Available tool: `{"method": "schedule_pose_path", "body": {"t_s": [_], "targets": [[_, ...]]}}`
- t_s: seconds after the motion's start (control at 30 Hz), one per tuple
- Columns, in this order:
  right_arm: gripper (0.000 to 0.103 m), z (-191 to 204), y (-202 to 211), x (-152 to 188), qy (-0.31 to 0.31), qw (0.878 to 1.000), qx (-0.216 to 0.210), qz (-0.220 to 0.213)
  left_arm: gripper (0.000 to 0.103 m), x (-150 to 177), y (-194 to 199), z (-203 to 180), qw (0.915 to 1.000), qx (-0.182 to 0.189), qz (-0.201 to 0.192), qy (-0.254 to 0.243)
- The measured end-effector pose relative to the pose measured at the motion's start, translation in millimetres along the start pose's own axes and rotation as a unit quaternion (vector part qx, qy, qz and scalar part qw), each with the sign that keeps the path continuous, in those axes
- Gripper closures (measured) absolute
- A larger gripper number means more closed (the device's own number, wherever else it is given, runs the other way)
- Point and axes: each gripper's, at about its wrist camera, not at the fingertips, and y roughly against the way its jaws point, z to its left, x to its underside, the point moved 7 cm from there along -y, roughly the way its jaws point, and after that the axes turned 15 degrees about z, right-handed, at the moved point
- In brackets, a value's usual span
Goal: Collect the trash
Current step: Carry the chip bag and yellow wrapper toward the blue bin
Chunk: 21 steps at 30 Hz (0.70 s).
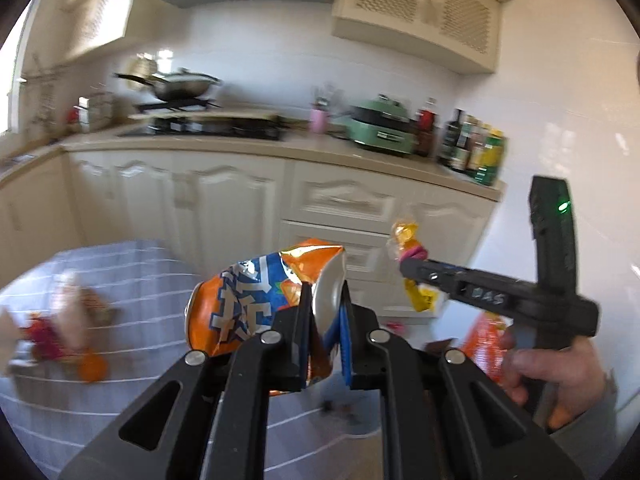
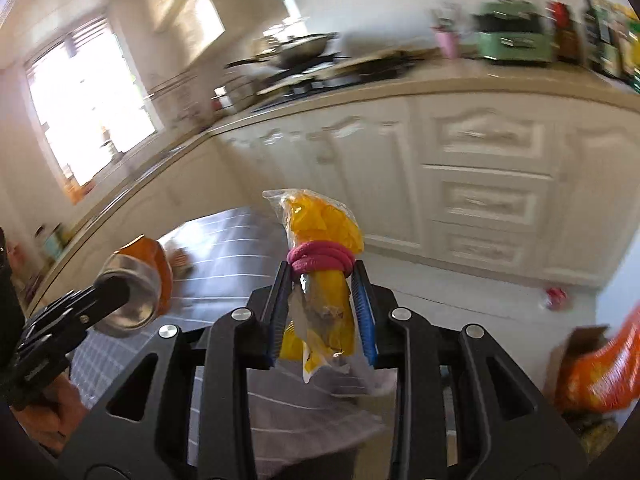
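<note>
Carry step: your left claw [image 1: 324,300] clamps can [image 1: 256,304], right claw [image 2: 322,300] clamps yellow bag [image 2: 320,264]. Next: find bin, drop both.

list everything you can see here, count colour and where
crushed can: 1, orange and blue, clamped in the left gripper
snack bag: 1, yellow in clear wrap with a pink band, clamped in the right gripper
tablecloth: 1, grey with white lines, below both grippers
leftover scraps: several, red and orange, blurred, on the tablecloth
orange bag: 1, low at the right edge
wok: 1, dark, on the stove
green cooker: 1, on the counter
bottles: several, dark and yellow, right end of the counter
pink cup: 1, on the counter
cabinets: cream, under the counter
left gripper: black, shut
right gripper: black, shut
hand: 1, on the right gripper's handle
</note>
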Motion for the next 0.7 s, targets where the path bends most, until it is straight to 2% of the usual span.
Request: {"method": "schedule_pose_path", "body": {"t_s": [0.1,0.3,0.37,0.53,0.7], "targets": [[0.073,-47,1,12,-0.036,0.999,0.021,0.007,0.092,-3,-31,-39,0.9991,0.037,0.017,-0.012],[0.073,-125,-17,48,-0.098,0.993,0.043,0.044,0.092,12,-109,-95,0.9939,0.076,0.077,-0.02],[0.073,-141,-28,60,-0.115,0.991,0.042,0.057,0.092,26,-144,-107,0.9885,0.1,0.113,-0.004],[0.073,-186,-71,93,-0.166,0.98,0.038,0.101,0.092,61,-220,-120,0.9757,0.118,0.184,0.018],[0.073,-216,-107,111,-0.205,0.97,0.03,0.13,0.092,74,-277,-123,0.9652,0.132,0.223,0.033]]}}
